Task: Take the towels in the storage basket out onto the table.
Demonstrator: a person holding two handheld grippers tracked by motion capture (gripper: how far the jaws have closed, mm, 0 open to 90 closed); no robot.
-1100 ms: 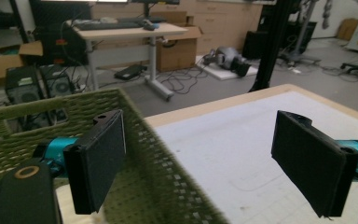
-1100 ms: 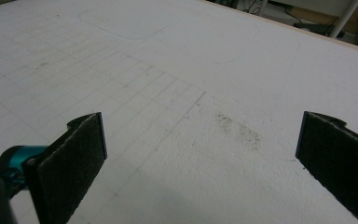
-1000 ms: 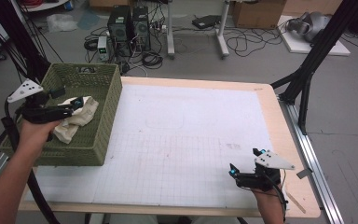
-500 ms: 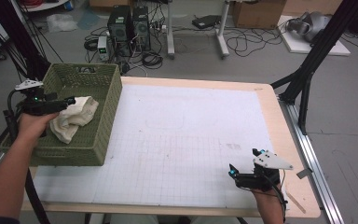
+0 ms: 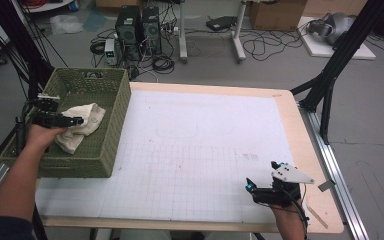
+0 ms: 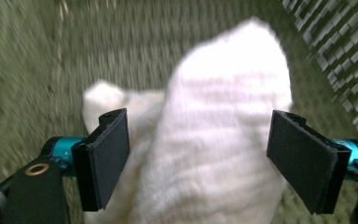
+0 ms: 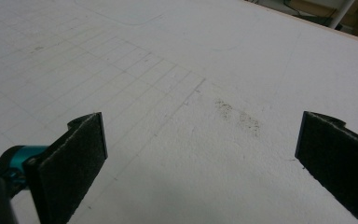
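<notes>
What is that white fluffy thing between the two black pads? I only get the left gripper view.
Observer: A cream towel, lying in a green woven basket at the table's left edge.
Operator: Is the other hand busy?
Observer: No. The right gripper sits at the table's near right corner, far from the basket.
Operator: Holding something?
Observer: Nothing. Its jaws stand wide apart over the bare white gridded mat.
</notes>
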